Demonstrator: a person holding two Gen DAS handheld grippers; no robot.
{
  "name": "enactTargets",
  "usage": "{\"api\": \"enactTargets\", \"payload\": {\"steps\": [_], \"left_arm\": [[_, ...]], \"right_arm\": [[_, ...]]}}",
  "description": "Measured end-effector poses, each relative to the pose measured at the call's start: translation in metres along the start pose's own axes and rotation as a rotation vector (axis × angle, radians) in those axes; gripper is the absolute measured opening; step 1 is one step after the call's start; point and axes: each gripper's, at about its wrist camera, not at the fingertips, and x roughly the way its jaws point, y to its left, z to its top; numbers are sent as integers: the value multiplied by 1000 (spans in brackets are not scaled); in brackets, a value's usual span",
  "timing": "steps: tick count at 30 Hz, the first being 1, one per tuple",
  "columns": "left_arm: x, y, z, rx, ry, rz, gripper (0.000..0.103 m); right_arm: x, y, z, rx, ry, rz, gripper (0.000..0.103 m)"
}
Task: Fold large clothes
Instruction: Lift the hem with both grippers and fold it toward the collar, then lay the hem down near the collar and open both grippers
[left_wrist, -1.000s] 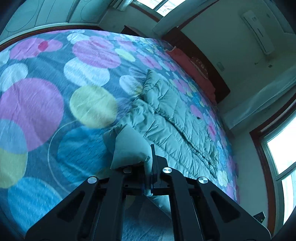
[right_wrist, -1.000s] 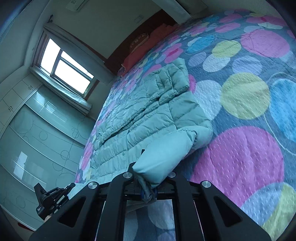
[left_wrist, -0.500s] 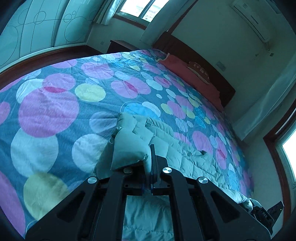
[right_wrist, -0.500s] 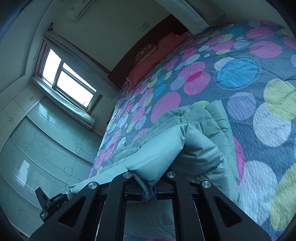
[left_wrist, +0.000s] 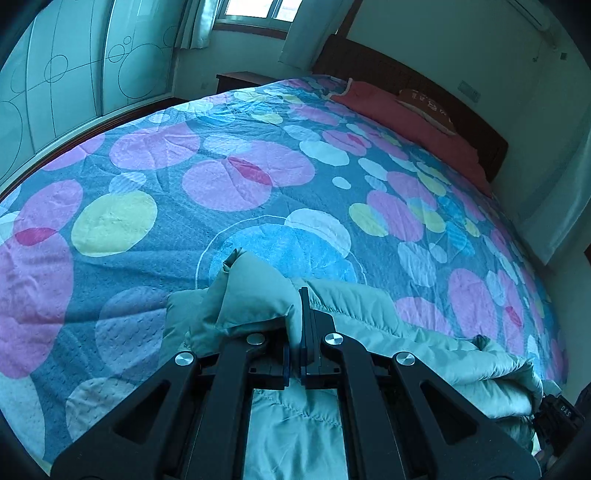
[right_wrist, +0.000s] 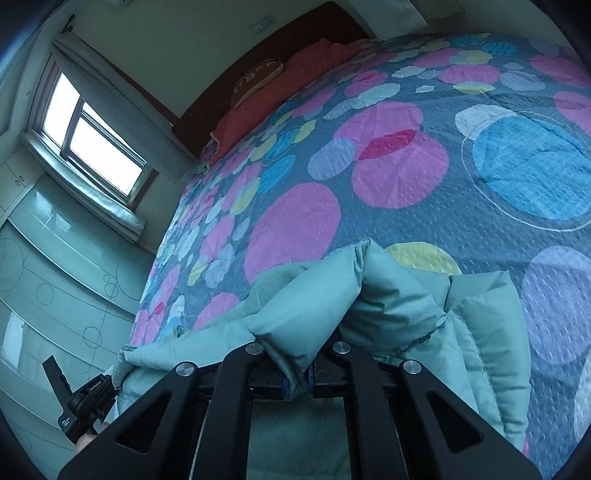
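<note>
A pale green quilted jacket (left_wrist: 369, 332) lies bunched along the near edge of a bed with a dotted cover (left_wrist: 258, 177). My left gripper (left_wrist: 295, 332) is shut on a puffy corner of the jacket, which bulges up to the left of the fingers. In the right wrist view the same jacket (right_wrist: 399, 306) is gathered in folds, and my right gripper (right_wrist: 297, 373) is shut on a padded edge of it. The right gripper's body shows at the left wrist view's lower right (left_wrist: 557, 421); the left one appears at the other view's lower left (right_wrist: 85, 402).
The dotted cover (right_wrist: 406, 166) stretches away to red pillows (left_wrist: 406, 114) and a dark headboard (left_wrist: 406, 81). Glass wardrobe doors (left_wrist: 74, 74), a window (right_wrist: 92, 144) and a nightstand (left_wrist: 236, 79) flank the bed.
Both grippers have carried their held jacket edges across the bed, so the jacket now lies doubled under them. Far more bare cover shows ahead than a second ago.
</note>
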Motion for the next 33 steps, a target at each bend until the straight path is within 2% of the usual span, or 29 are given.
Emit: {"api": "enactTargets", "payload": {"steps": [5,6,7,8,9,10,13,17,20,25,28,30,33], "left_arm": [[19,0,0,21,46,0,5],[19,0,0,27,46,-10,9],[17,0,1,40,47,-24,18],[13,-1,2,56,43,-36,25],[7,-2,3,70,28,-40,46],[-2,-2,4,79,1,-35,58],[-26,-1,7,104,-59,-34,59],[-36,-8,3,148,-51,-38,59],[-25,-21,-3,213,-28,-14,55],[8,-32,-5,247,14,21,55],[36,-37,-11,283,86,66,55],[49,-39,-17,308,103,78,56],[48,-43,-16,323,100,92,56]], "right_arm": [[16,-2,3,-24,33,-22,10],[16,-1,3,-36,35,-22,16],[14,1,4,-47,35,-18,28],[10,2,3,-55,28,-14,34],[5,4,3,-63,17,-14,43],[-1,7,2,-72,3,-14,48],[-14,13,1,-86,-16,3,49],[-12,27,-6,-140,10,-19,49],[3,43,-10,-216,27,-70,49],[40,75,-12,-361,72,-147,49],[66,84,-16,-445,125,-224,49],[84,77,-21,-459,176,-249,49],[85,75,-19,-454,175,-247,49]]}}
